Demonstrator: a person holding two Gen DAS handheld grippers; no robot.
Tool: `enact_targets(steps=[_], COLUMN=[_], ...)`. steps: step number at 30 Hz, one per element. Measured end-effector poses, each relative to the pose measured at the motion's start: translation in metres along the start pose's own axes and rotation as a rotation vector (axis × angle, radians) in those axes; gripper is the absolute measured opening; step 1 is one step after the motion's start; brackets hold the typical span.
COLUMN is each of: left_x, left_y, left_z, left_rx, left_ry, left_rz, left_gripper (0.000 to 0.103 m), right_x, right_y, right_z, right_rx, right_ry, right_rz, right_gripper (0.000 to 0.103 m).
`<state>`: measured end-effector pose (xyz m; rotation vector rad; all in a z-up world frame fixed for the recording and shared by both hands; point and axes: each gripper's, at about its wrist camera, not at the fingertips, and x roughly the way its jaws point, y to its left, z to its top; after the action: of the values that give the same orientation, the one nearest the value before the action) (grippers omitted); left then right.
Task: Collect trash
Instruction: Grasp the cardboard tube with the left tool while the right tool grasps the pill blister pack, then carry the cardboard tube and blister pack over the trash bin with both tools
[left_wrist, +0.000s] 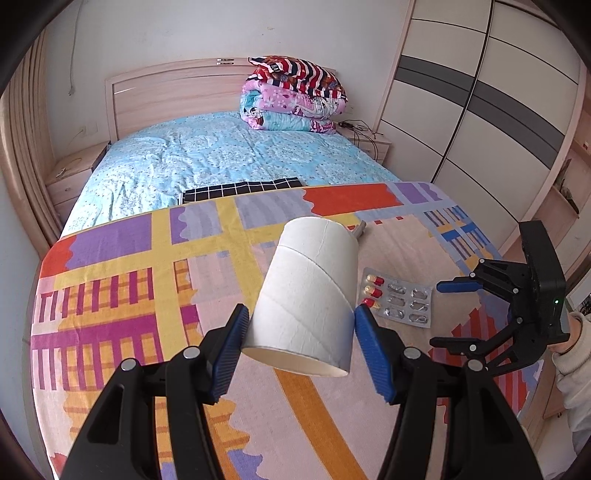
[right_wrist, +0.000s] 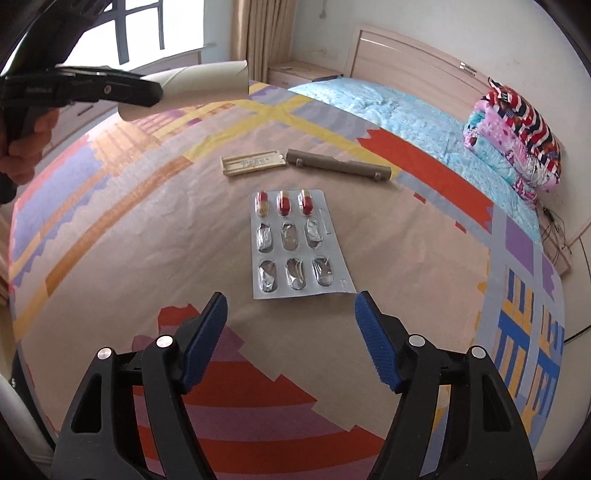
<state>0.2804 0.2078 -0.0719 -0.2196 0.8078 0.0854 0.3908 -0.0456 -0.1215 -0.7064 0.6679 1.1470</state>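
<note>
I have the cardboard tube (left_wrist: 308, 295) clamped in my left hand-held gripper (left_wrist: 301, 332), raised above the bed (left_wrist: 221, 155). My right hand-held gripper (right_wrist: 290, 332) hangs open just short of the blister pack (right_wrist: 295, 243).

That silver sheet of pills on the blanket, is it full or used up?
Mostly used: the blister pack keeps three red-and-yellow capsules in its top row; the other six pockets are torn open and empty.

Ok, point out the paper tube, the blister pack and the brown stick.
paper tube (left_wrist: 306, 295), left wrist view, middle of its side wall
blister pack (right_wrist: 295, 243), right wrist view, centre empty pocket
brown stick (right_wrist: 338, 167), right wrist view, mid-length of its body
</note>
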Motion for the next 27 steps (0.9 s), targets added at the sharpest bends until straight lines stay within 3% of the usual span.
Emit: enact_targets(steps=[2,8,13,15,17,27], left_x=[0.000,0.006,0.008,0.008,0.007,-0.008], left_y=[0.000,0.000,-0.003,-0.003,-0.002,-0.008], left_z=[0.000,0.001,-0.001,-0.001,0.000,-0.001], left_rx=[0.001,0.000,0.018,0.023,0.014,0.023], left_ry=[-0.002,0.005,0.009,0.006,0.003,-0.014], left_rz=[-0.001,-0.005,0.002,0.007,0.005,0.009], left_gripper=[0.057,0.057,0.057,0.057,0.057,0.057], right_x=[0.001,0.017,0.024,0.024,0.021,0.014], right_y=[0.000,0.000,-0.010,-0.012,-0.011,-0.001], right_z=[0.004,0.018,0.022,0.020,0.019,0.016], right_rx=[-0.014,-0.032,0.031,0.052,0.055,0.060], right_ry=[-0.015,-0.001,0.018,0.017,0.008,0.007], right_rz=[-0.013,-0.031,0.015,0.026,0.026,0.033], right_gripper=[0.076,0.076,0.076,0.073,0.060,0.059])
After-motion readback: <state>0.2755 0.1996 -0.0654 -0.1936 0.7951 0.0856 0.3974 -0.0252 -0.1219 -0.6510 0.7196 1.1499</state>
